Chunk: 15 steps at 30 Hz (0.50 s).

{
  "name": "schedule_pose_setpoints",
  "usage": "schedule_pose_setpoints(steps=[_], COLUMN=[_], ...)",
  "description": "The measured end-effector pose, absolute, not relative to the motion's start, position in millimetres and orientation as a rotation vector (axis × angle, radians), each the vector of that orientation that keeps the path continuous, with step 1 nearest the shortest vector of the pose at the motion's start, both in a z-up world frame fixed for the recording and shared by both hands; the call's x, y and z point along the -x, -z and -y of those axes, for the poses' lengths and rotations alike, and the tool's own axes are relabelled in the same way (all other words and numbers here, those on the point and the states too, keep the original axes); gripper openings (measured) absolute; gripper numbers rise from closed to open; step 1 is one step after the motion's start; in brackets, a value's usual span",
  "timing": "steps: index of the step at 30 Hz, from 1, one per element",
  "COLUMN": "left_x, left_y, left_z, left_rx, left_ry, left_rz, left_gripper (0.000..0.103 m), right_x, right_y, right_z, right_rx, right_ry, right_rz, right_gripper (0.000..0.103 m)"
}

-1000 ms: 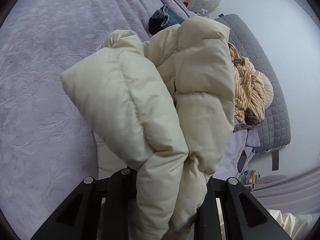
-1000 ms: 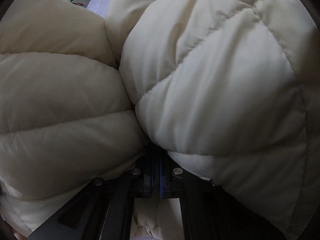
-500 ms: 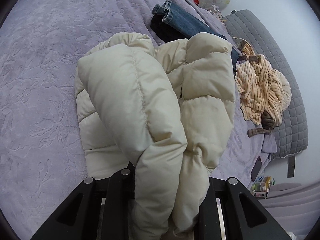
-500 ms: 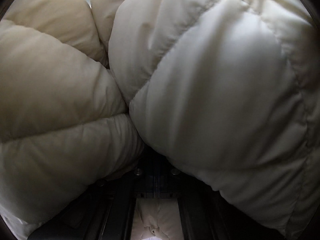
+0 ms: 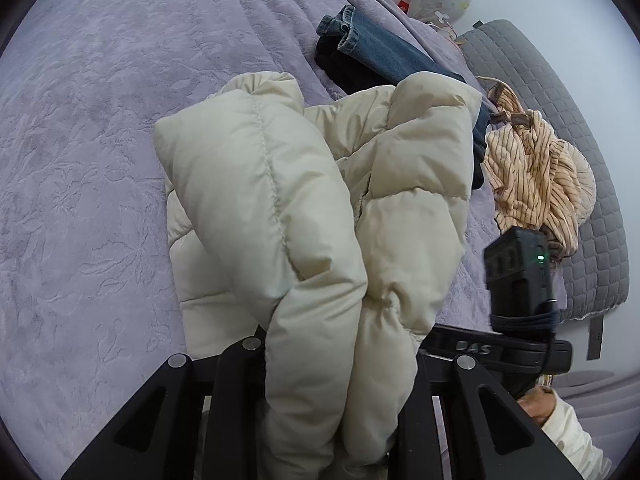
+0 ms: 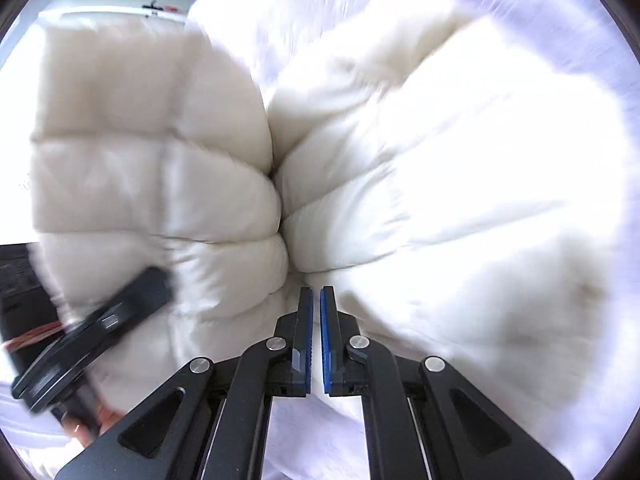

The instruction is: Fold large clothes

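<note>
On the left, my left gripper (image 5: 340,364) pinches a thick bunch of the cream quilted puffer jacket (image 5: 304,216) between its fingers, holding the folded half up over the lilac embossed bedspread (image 5: 88,128) so it can be laid down squarely. To the right, my right gripper (image 6: 316,320) has just parted its fingers slightly; nothing sits between them, and the jacket bulges just beyond the tips.
</note>
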State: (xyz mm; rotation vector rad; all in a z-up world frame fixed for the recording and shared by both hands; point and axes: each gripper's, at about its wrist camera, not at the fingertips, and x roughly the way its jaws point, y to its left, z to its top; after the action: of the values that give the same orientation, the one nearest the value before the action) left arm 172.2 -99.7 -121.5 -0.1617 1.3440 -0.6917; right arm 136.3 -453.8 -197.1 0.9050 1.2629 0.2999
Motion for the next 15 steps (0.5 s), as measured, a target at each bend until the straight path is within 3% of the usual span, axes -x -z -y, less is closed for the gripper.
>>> schedule_pose_setpoints(steps=[1, 2, 3, 4, 6, 7, 8, 9, 10, 11, 15], left_x=[-172.2, -172.2, -172.3, -172.6, -172.4, -172.4, -172.3, -172.2, -171.9, -170.9, -164.4], left_y=[121.9, 122.3, 122.8, 123.3, 123.7, 124.0, 124.0, 124.0, 124.0, 124.0, 121.2], left_z=[99.9, 100.0, 100.0, 100.2, 100.8, 101.4, 102.4, 103.5, 105.0, 106.8, 121.5], left_rx=[0.159, 0.156, 0.156, 0.155, 0.153, 0.150, 0.146, 0.143, 0.137, 0.131, 0.092], left_ry=[0.691, 0.690, 0.689, 0.688, 0.684, 0.682, 0.680, 0.679, 0.679, 0.679, 0.709], left_rz=[-1.344, -1.345, -1.347, -1.348, -1.349, -1.349, -1.351, -1.352, -1.352, -1.353, -1.358], left_gripper=[0.025, 0.025, 0.025, 0.025, 0.025, 0.025, 0.025, 0.025, 0.025, 0.025, 0.025], right_x=[-129.7, -124.1, -118.1, -110.6, -98.7, -94.2, -97.5, -97.3, -98.9, -96.5, -94.0], right_y=[189.5, 182.9, 176.8, 170.4, 165.6, 166.7, 167.7, 173.5, 180.4, 192.3, 233.5], right_z=[464.8, 475.0, 484.4, 493.2, 506.6, 512.3, 519.5, 528.9, 533.3, 531.5, 529.3], right_rx=[-0.890, -0.870, -0.843, -0.814, -0.761, -0.750, -0.752, -0.774, -0.819, -0.870, -0.979], right_ry=[-0.273, -0.236, -0.194, -0.154, -0.083, -0.040, -0.009, 0.006, 0.003, -0.011, -0.069], right_rz=[-1.247, -1.232, -1.213, -1.177, -1.152, -1.151, -1.163, -1.182, -1.201, -1.213, -1.227], right_gripper=[0.019, 0.059, 0.081, 0.094, 0.091, 0.080, 0.056, 0.042, 0.018, 0.011, 0.010])
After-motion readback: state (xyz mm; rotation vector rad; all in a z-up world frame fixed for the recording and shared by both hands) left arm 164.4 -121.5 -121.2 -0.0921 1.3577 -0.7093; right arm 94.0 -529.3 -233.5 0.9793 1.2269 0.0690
